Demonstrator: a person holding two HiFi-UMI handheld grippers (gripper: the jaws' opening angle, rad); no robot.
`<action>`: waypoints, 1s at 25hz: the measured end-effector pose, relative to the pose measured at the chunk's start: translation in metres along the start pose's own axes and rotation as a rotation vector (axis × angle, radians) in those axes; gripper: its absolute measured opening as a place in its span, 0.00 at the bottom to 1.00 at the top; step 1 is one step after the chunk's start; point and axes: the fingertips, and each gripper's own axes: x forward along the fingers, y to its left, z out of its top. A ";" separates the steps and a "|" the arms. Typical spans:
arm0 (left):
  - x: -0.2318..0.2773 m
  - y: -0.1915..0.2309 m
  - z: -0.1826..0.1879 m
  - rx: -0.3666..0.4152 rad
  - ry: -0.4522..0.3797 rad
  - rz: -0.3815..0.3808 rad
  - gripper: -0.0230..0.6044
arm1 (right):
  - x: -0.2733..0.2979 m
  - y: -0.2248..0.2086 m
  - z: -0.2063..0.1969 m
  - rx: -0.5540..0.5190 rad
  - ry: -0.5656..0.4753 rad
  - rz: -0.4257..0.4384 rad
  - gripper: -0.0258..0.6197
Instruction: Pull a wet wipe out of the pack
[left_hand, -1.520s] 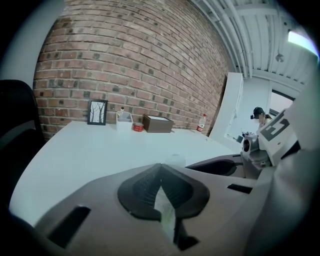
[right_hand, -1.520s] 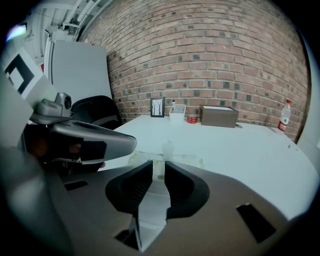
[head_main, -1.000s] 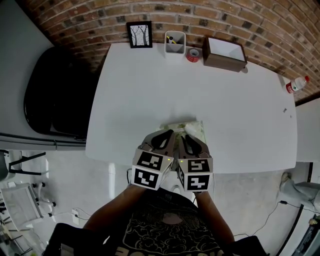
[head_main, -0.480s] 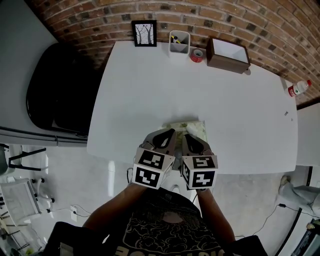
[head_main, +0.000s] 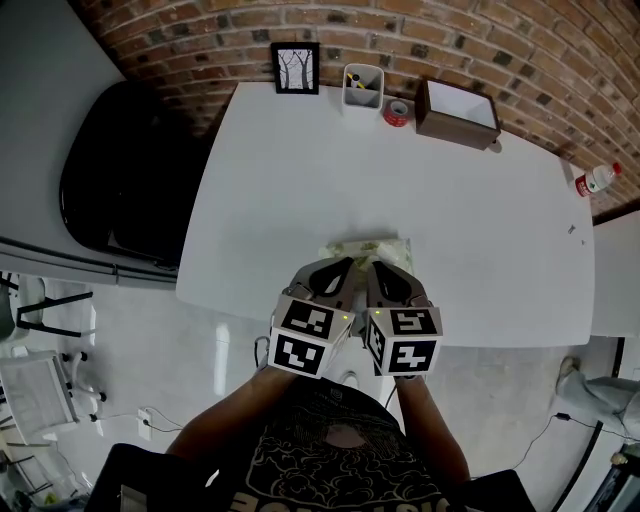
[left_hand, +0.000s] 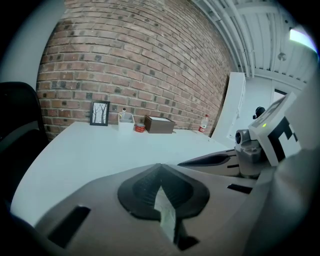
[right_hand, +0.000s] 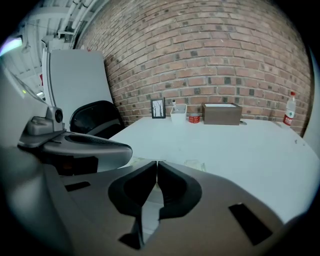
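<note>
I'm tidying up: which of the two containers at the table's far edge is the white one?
The small cup right of the framed tree picture, with the red tape roll on its other side; the box is brown outside.

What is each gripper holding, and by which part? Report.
Left gripper: shut on a thin pale strip at its edge; wipe or pack flap, unclear. Right gripper: shut, nothing seen between.

No readable text, marker cubes patterned only
</note>
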 end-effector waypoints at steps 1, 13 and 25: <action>-0.001 -0.001 0.000 0.000 -0.002 0.001 0.06 | -0.001 0.000 0.001 -0.001 -0.003 0.001 0.07; -0.015 -0.009 0.004 0.007 -0.030 0.021 0.06 | -0.019 0.006 0.020 -0.019 -0.072 0.018 0.07; -0.035 -0.019 0.000 0.002 -0.055 0.046 0.06 | -0.043 0.017 0.023 -0.041 -0.111 0.031 0.07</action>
